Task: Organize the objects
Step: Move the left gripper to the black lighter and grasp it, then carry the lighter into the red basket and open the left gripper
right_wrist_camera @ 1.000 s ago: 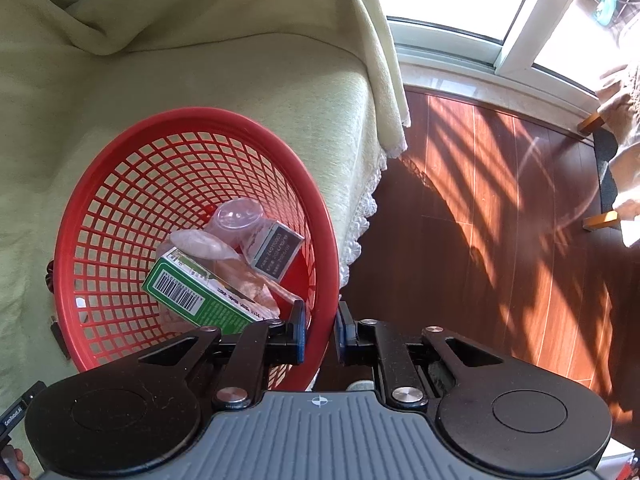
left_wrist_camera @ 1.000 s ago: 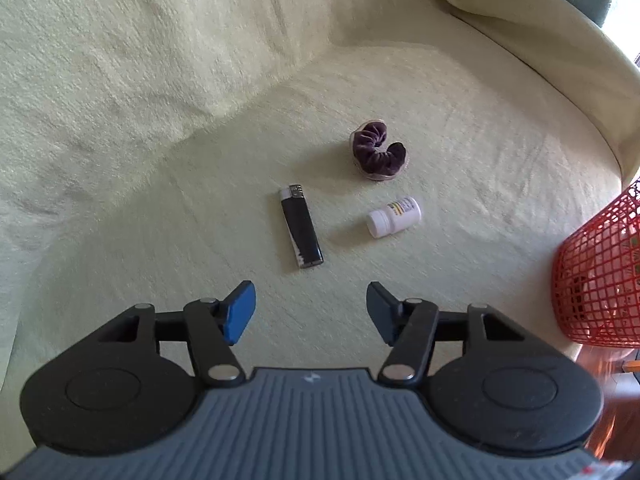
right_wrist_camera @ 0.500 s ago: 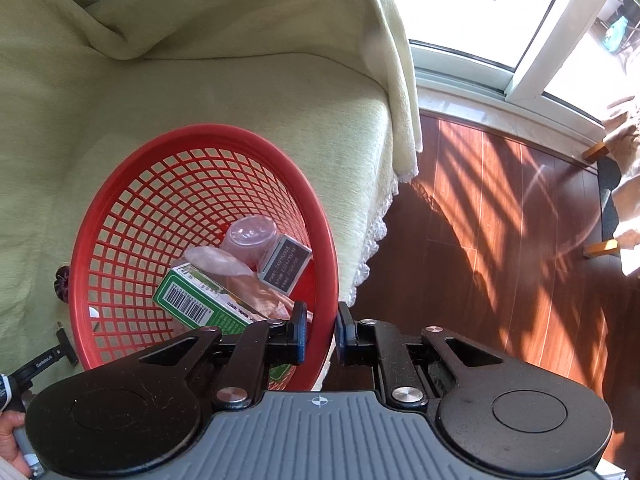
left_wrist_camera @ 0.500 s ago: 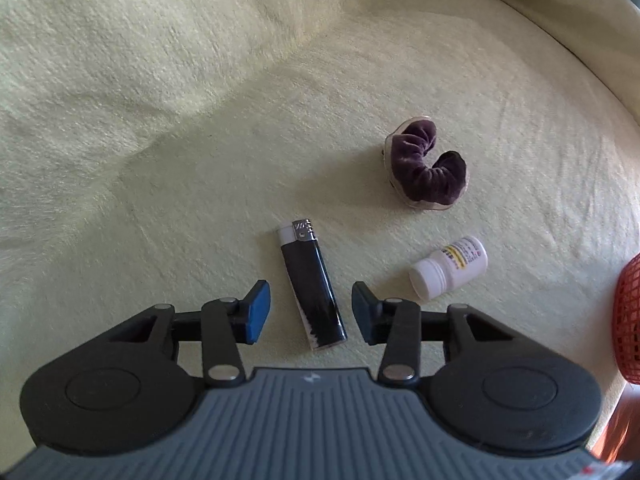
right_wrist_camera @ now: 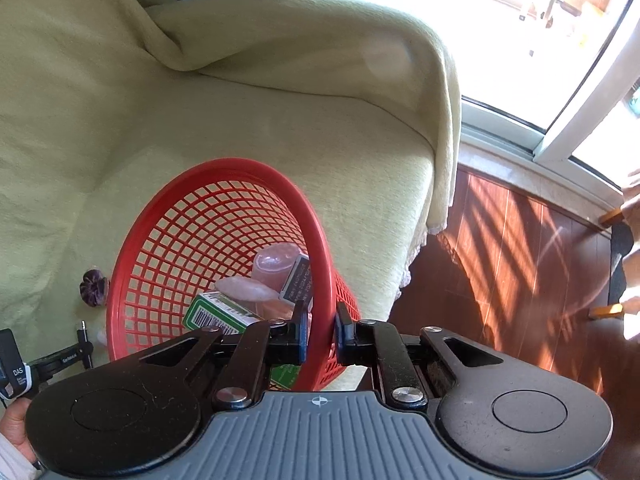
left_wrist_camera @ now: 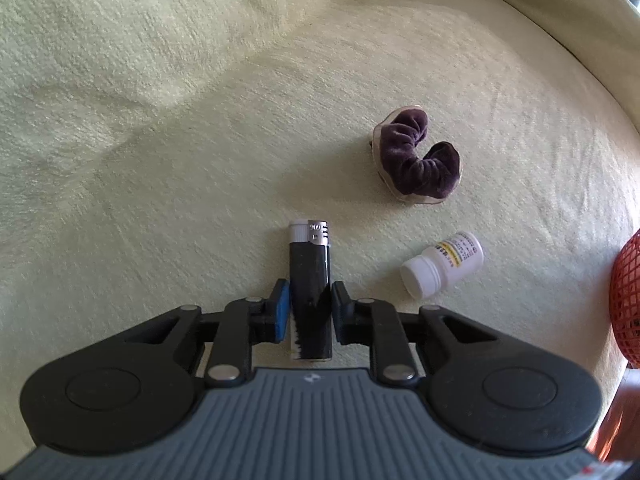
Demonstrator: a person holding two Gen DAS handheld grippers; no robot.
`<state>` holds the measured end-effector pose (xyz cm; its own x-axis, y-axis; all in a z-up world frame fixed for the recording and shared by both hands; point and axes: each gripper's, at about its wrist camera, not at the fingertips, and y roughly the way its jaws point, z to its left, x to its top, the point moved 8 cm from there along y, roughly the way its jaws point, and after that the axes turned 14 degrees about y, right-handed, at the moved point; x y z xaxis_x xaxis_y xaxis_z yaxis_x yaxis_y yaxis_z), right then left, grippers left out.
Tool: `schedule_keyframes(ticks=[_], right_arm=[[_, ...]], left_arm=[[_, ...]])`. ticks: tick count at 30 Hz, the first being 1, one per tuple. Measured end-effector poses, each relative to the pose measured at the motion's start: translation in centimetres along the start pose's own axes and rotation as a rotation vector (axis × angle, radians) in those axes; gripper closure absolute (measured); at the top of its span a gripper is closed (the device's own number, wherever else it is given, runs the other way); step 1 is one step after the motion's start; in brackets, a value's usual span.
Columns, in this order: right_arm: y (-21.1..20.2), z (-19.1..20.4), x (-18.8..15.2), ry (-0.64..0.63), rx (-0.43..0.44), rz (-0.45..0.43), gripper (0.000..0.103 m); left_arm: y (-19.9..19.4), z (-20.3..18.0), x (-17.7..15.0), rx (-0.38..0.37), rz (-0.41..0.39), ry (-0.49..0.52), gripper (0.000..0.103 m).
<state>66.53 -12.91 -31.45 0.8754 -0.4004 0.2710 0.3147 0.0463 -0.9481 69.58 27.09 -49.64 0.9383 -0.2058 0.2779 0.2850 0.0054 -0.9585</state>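
The left gripper (left_wrist_camera: 307, 304) has just closed its fingers on the lighter (left_wrist_camera: 310, 280), ready for the basket (right_wrist_camera: 224, 264) the right gripper (right_wrist_camera: 320, 334) clamps by its rim.

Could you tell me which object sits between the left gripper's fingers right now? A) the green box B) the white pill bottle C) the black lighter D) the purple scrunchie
C: in the left wrist view the left gripper has its fingers closed against both sides of the black lighter lying on the cloth.
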Motion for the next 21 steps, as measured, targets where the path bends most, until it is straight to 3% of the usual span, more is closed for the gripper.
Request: schedule_keyframes(ticks=[11, 21], right_arm=[[0.5, 0.1, -0.1, -0.011, 0.005, -0.006, 0.093], [0.1, 0.7, -0.5, -0.039, 0.013, -0.004, 0.093]], left_arm=[[-5.5, -1.2, -1.7, -0.059, -0.043, -0.041, 0.086], [-12.2, -5.3, 0.8, -0.13, -0.109, -0.001, 0.086]])
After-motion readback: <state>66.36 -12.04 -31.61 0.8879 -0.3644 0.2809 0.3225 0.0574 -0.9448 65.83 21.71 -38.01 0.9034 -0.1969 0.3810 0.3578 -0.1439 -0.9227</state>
